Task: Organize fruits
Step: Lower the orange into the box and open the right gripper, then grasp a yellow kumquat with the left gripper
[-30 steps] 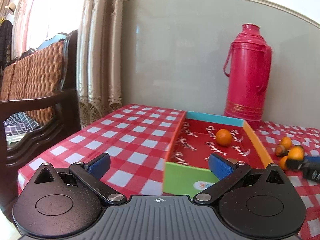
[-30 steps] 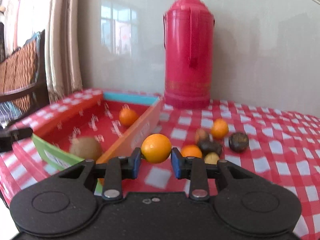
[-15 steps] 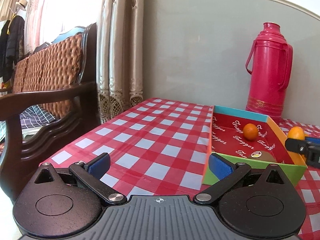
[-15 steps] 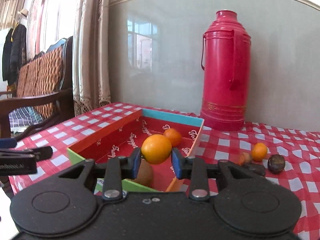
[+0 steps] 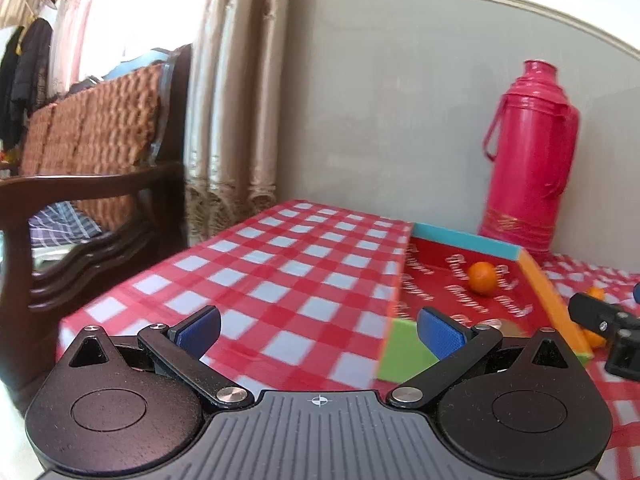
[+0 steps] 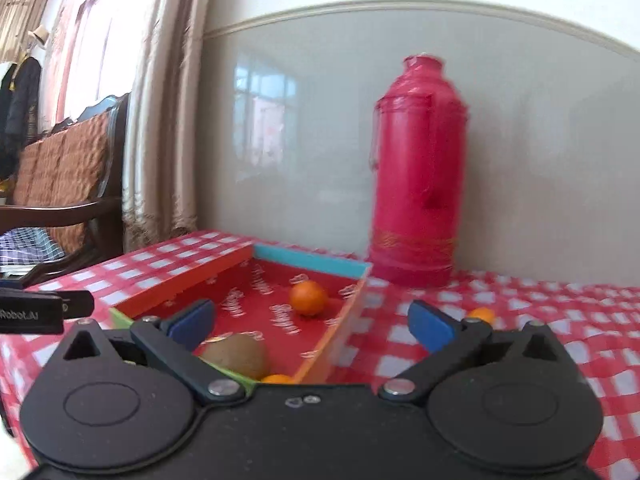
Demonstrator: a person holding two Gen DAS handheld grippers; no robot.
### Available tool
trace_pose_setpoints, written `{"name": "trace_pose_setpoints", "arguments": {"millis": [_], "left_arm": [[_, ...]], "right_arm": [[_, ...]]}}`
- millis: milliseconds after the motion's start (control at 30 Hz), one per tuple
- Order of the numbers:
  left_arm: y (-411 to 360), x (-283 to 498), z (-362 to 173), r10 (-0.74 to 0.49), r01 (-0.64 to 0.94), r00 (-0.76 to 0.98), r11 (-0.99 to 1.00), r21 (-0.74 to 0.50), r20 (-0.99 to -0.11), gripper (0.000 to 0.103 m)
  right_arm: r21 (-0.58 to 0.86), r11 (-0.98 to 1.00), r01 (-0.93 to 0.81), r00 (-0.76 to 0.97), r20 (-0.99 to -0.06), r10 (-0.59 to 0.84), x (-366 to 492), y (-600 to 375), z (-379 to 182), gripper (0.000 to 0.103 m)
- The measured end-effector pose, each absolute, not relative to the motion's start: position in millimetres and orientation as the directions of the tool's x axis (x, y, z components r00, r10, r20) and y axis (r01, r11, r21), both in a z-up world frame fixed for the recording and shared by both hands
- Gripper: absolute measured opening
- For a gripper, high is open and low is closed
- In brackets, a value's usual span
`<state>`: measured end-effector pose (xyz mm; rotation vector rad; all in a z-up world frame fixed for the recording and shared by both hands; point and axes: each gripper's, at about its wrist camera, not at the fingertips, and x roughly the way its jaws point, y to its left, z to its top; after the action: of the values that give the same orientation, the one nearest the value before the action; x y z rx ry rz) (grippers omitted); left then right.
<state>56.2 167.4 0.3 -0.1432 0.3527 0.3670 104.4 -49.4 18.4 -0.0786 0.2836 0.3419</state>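
A shallow red tray (image 6: 192, 282) with coloured walls sits on the checked table. In it lie a small orange (image 6: 308, 298), a brown kiwi (image 6: 236, 354) and another orange (image 6: 277, 379) at the near corner, half hidden by my gripper body. My right gripper (image 6: 310, 326) is open and empty above the tray's near end. My left gripper (image 5: 319, 330) is open and empty over the tablecloth left of the tray (image 5: 554, 300). The far orange (image 5: 483, 277) shows in the left wrist view, where the right gripper's finger (image 5: 600, 318) also shows at the tray's right wall.
A tall red thermos (image 6: 416, 176) stands behind the tray against the wall. An orange (image 6: 482, 314) lies on the red-checked tablecloth (image 5: 280, 264) right of the tray. A wooden chair (image 5: 92, 184) and curtains (image 5: 232, 100) stand left of the table.
My right gripper has opened and let go of the orange, which now lies in the tray's near corner. The left gripper has shifted slightly and stays open.
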Motion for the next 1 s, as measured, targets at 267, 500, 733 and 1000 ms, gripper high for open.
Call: {"name": "trace_pose_setpoints", "arguments": {"millis": [267, 500, 733, 1000], "left_arm": [[107, 72, 10, 0.244, -0.266, 0.916, 0.964, -0.026, -0.318, 0.103], [36, 94, 12, 0.120, -0.119, 0.940, 0.993, 0.022, -0.318, 0.103], [-34, 117, 10, 0.001, 0.017, 0.948, 0.998, 0.054, -0.318, 0.103], [-65, 145, -5, -0.065, 0.068, 0.908, 0.998, -0.008, -0.413, 0.079]], "right_arm": [[-0.026, 0.977, -0.213, 0.940, -0.278, 0.198, 109, -109, 23, 0.097], [-0.015, 0.994, -0.104, 0.951, -0.294, 0.096, 110, -172, 20, 0.097], [0.004, 1.000, 0.009, 0.945, -0.326, -0.007, 116, -229, 14, 0.097], [0.032, 0.996, 0.080, 0.935, -0.350, -0.064, 124, -266, 7, 0.097]]}}
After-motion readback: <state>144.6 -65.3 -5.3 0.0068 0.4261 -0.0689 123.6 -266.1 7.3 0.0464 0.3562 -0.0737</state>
